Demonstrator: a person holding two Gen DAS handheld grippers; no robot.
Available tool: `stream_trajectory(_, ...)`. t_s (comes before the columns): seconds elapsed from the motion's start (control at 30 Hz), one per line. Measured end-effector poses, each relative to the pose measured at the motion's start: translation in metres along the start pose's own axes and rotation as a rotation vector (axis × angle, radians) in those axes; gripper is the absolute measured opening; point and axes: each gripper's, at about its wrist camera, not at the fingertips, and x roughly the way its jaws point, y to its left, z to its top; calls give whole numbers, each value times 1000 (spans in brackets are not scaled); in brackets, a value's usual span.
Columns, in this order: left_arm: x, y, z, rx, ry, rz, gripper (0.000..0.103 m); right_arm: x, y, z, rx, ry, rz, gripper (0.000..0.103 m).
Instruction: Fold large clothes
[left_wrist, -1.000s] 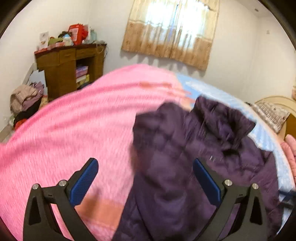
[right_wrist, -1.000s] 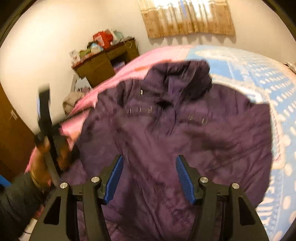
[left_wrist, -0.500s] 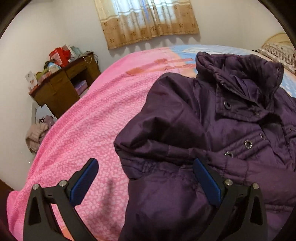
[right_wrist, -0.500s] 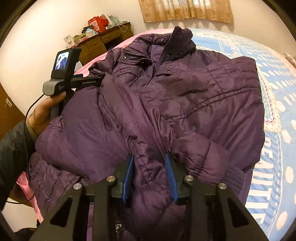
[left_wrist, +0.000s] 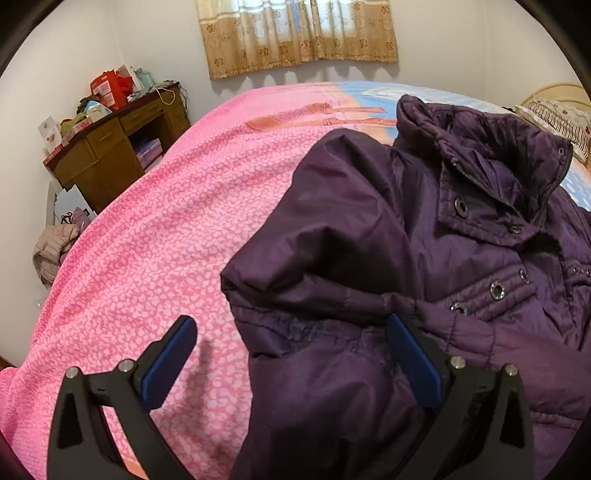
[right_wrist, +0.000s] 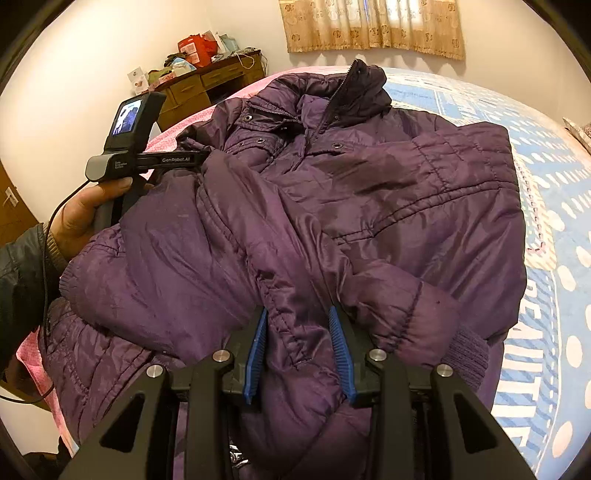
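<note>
1. Right gripper (right_wrist: 298, 350) is pinching a bunched ridge of the purple jacket (right_wrist: 332, 206), its blue pads pressing the fabric from both sides near the crossed sleeves.
2. Left gripper (left_wrist: 291, 360) is standing wide open; its right finger is touching the jacket's (left_wrist: 406, 258) folded shoulder and sleeve, while its left finger is hovering over the pink bedspread (left_wrist: 166, 229).
3. The jacket is lying face up on the bed, collar pointing toward the curtain (right_wrist: 373, 26), both sleeves lying folded across the chest, one knit cuff (right_wrist: 463, 350) sitting just beside the right gripper.
4. Seen from the right wrist camera, the person's left hand (right_wrist: 85, 214) is holding the left device at the jacket's far shoulder; its side is reading "GenRobot.AI", with smaller print too fine to read.
5. Large white letters are showing on the blue bedsheet (right_wrist: 554, 184), cut off at the edge.
6. A cluttered wooden desk (left_wrist: 110, 147) is standing against the wall.
</note>
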Motion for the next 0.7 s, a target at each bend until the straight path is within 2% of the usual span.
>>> stream_trajectory(0.7, -1, 2, 1, -18, 2, -15, 103, 1, -3, -1, 16, -14, 12, 35)
